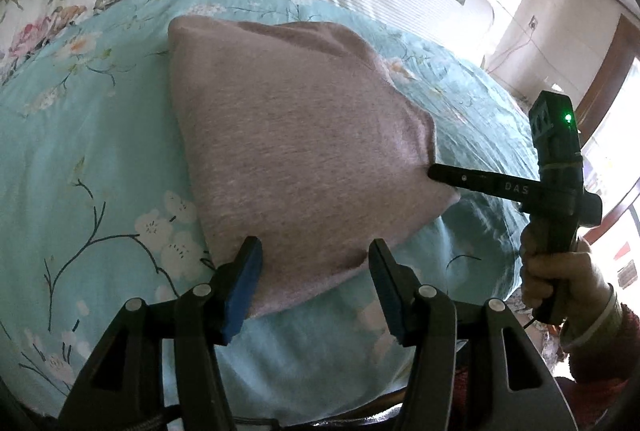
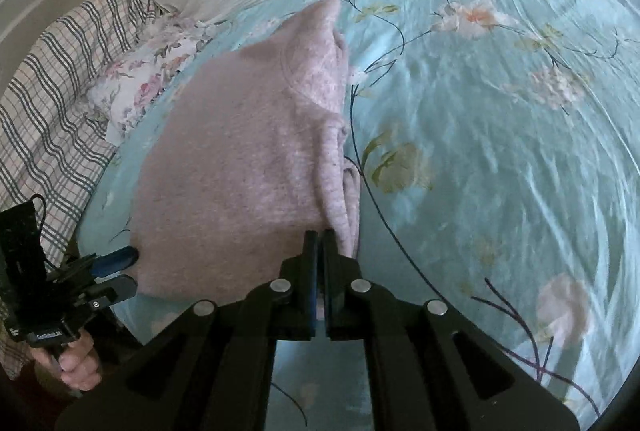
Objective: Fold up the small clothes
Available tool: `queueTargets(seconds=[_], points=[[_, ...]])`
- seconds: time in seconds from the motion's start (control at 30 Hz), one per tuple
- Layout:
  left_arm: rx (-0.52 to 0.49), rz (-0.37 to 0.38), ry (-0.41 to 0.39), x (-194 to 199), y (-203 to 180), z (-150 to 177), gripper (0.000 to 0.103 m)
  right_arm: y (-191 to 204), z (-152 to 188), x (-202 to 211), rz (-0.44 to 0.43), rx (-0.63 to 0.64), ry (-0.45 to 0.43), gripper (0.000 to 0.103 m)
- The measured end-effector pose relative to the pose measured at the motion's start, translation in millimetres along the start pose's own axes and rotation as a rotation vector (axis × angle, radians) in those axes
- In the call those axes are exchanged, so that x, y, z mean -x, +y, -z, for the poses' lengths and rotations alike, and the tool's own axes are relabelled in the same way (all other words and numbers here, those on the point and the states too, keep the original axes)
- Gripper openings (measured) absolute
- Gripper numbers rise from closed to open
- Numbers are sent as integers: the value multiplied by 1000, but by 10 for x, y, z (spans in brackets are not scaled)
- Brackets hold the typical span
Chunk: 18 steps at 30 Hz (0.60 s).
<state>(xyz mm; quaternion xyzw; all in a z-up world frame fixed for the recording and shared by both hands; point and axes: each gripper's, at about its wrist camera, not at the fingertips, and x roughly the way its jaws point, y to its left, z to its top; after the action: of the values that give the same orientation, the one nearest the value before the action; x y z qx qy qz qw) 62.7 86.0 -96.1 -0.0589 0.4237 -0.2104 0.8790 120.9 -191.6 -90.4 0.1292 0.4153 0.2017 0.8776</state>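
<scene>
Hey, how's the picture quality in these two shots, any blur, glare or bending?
Left wrist view: sharp; the window side at right is blown out, and fisheye curves the bed around the pink garment. Right wrist view: softer, the floral sheet is smeared with streaky sheen on the right; the garment and right tool stay fairly clear; dark vignette in the corners.

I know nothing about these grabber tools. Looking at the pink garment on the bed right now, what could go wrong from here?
1. The right gripper is closed on only the bunched edge of the pink garment, so the fabric might slip out if pulled.
2. The left gripper is open at the near edge, holding nothing, so a pull from the right could drag the whole garment and undo the fold.
3. The floral bedcover is soft and wrinkled; a finger could pinch it along with the garment.
</scene>
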Motion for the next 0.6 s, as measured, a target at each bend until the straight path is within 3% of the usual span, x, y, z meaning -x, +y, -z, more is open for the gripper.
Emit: queueTargets(seconds=[0.37, 0.53, 0.6], points=[[4, -17, 0, 41, -75, 28, 63, 34, 62, 82, -3, -7, 3, 3], [41, -4, 3, 134, -1, 30, 64, 97, 91, 186, -3, -26, 8, 3], [66, -17, -4, 209, 22, 28, 69, 168, 92, 275, -2, -9, 0, 3]])
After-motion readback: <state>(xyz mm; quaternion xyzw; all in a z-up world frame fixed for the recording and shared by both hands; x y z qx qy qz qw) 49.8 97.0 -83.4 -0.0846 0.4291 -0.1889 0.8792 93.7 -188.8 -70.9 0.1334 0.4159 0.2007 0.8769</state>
